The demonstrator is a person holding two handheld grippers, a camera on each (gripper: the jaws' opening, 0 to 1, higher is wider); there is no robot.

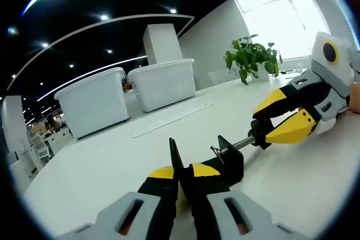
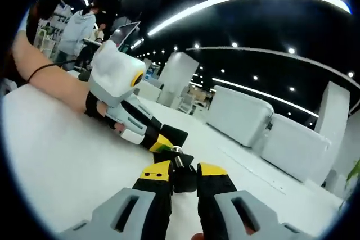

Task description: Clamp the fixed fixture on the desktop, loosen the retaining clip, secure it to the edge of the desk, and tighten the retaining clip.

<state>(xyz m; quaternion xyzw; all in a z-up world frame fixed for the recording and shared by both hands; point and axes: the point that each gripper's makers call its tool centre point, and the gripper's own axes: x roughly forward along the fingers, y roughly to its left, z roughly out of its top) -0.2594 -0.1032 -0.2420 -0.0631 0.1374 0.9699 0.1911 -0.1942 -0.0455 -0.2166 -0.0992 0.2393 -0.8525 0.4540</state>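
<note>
L hand-held gripper (image 1: 181,179) jaws closed on clamp (image 1: 228,161) body, on table (image 1: 101,161); R hand-held gripper (image 2: 183,177) pinches its screw knob (image 2: 179,164): loosening step, judged. Next: turn knob w/ body held. L view adds plant (image 1: 252,55) and bins (image 1: 124,96); R view, people (image 2: 76,26).

Matt black clamp (image 1: 228,164) with shiny metal screw (image 1: 239,144) on smooth white desk (image 1: 101,167).
</note>
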